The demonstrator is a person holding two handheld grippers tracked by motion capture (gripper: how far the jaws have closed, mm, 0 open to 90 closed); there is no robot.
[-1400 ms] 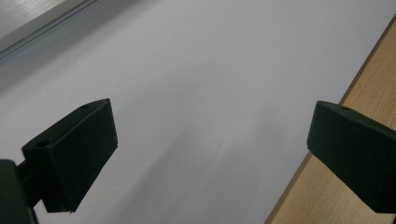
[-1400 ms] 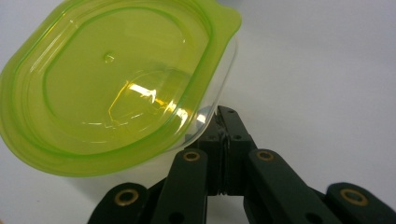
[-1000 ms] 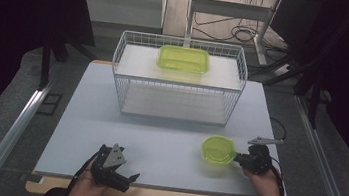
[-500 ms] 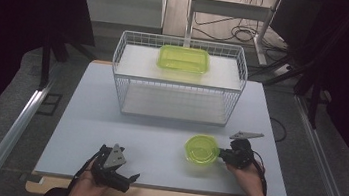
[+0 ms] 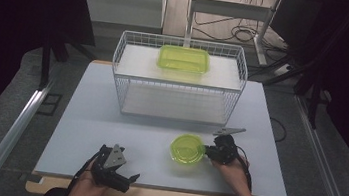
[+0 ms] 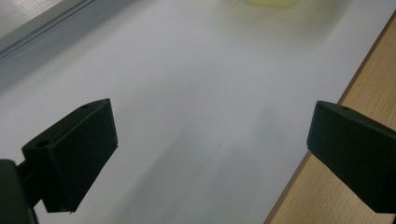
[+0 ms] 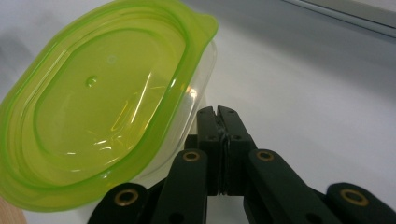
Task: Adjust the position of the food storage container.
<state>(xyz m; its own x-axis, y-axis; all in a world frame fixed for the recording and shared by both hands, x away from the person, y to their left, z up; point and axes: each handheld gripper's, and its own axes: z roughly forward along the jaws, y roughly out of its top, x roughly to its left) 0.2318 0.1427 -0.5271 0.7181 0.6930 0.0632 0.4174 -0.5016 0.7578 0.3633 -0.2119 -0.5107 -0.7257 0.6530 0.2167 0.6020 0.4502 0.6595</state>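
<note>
The right gripper view shows the right tongs [image 7: 218,112] pressed together, empty, beside the green tub [image 7: 100,98]; left tongs [image 6: 210,140] gape wide, well apart.

I see a big white table [image 5: 109,120]. On its far part stands a white wire basket [image 5: 122,54]. A green box with a lid [image 5: 184,59] lies in the basket. Behind the table, black cables [image 5: 241,33] lie on the floor.
</note>
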